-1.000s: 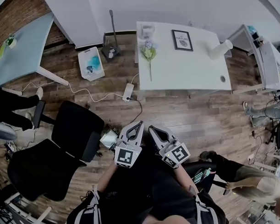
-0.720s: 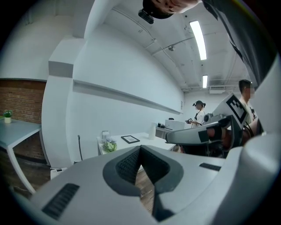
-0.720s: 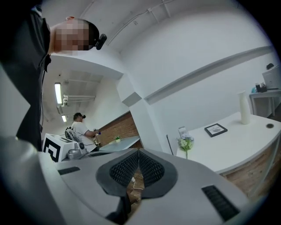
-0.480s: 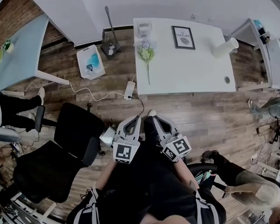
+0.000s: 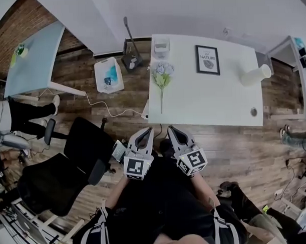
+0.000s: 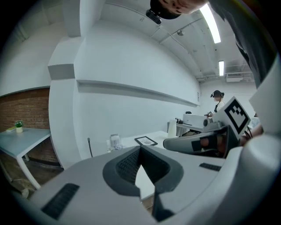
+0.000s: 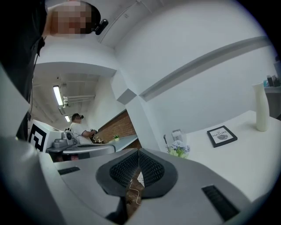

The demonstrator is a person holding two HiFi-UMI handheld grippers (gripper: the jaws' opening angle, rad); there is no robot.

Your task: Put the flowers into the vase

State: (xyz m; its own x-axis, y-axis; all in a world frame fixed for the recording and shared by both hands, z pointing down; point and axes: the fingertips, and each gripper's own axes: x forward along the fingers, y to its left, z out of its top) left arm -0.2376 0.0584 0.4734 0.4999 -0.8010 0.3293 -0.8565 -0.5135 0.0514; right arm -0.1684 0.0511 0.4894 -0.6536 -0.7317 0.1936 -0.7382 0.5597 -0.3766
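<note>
Two tongs are held side by side over the wooden floor, just short of the near edge of the white bench [image 5: 202, 105]. A black office chair [image 5: 69, 162] is seen at 9 o'clock from them. The left tongs [image 5: 148, 130] are closed tip to tip, with nothing gripped. The flowers [image 5: 162, 77] are laid flat on the bench's left part, at 12 o'clock from the left tongs, stem toward the near edge, untouched. The right tongs [image 5: 169, 128] are likewise pressed together and empty. A framed picture [image 5: 207, 59] is placed further right, and the white vase [image 5: 255, 75] is stood upright at 2 o'clock from the right tongs, well apart from the flowers.
</note>
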